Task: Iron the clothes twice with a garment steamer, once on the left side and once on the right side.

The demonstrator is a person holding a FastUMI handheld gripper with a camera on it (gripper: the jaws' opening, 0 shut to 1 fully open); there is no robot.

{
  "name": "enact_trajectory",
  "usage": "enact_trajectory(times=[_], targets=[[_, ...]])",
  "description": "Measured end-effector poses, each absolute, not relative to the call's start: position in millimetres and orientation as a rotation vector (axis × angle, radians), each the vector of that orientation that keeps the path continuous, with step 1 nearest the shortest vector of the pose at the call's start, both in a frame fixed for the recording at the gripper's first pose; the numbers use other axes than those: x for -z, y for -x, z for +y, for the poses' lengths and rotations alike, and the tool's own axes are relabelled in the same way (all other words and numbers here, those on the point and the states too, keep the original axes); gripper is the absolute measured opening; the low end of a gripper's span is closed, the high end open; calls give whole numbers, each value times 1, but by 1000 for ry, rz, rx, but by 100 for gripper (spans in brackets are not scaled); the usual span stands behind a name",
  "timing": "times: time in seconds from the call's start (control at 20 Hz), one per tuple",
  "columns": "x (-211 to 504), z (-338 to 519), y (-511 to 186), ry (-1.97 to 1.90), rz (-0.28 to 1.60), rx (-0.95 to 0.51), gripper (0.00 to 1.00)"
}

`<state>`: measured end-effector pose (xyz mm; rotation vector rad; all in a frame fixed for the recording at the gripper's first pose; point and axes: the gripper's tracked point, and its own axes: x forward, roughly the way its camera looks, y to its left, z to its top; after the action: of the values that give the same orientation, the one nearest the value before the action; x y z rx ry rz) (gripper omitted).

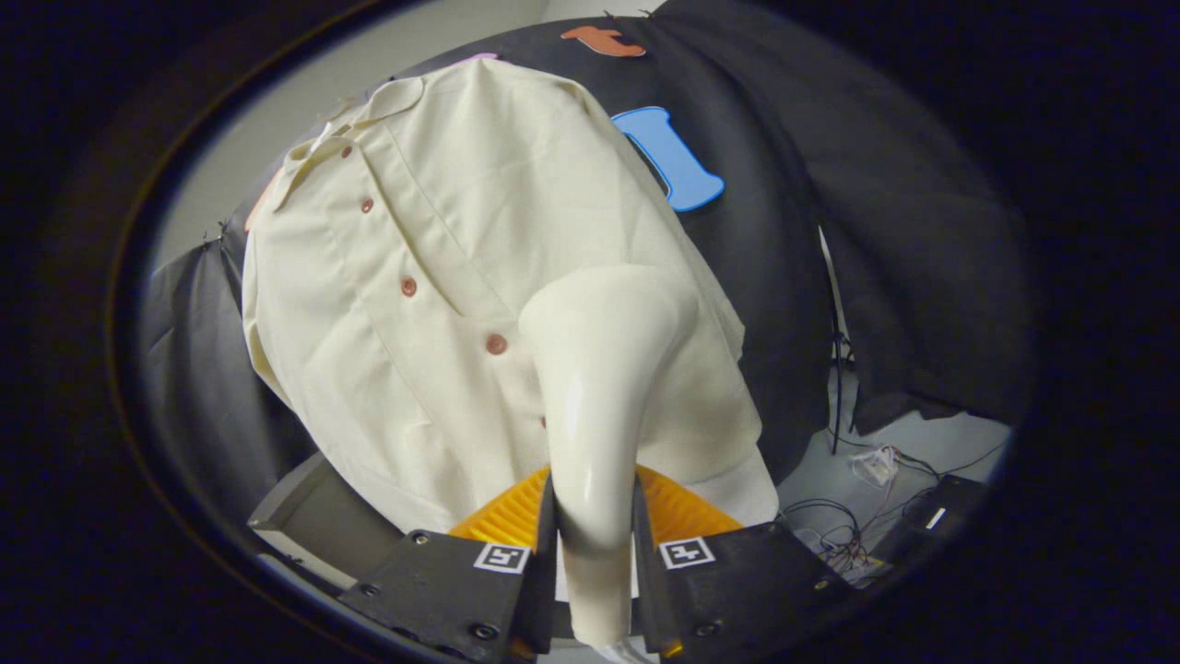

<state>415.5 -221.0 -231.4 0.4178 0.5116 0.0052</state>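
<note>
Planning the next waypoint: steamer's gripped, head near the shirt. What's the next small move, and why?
Probably ease the steamer upward along the shirt, beside the buttons. The tool is shut on its handle, and its head sits low on the front, so most of the fabric lies above it.

cloth (885, 212): black, draped as the booth's wall, hung in folds behind and to both sides.
wall (277, 101): pale and plain, seen above the cloth's upper edge.
floor (922, 443): light grey, seen below the cloth's lower hem.
cables (862, 516): thin, dark and white, tangled on the floor beneath the hem.
box (931, 521): dark, set on the floor just beside the cables.
board (318, 516): grey, flat, tilted, seen low down.
</note>
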Motion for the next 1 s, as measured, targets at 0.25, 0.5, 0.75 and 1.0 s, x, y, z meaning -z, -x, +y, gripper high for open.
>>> enact_trajectory(times=[0.25, 0.5, 0.75, 1.0], targets=[[266, -233, -402, -436, 546, 8, 37], [293, -242, -390, -453, 569, 25, 37], [312, -244, -377, -470, 592, 47, 37], [318, -234, -356, -479, 601, 36, 37]])
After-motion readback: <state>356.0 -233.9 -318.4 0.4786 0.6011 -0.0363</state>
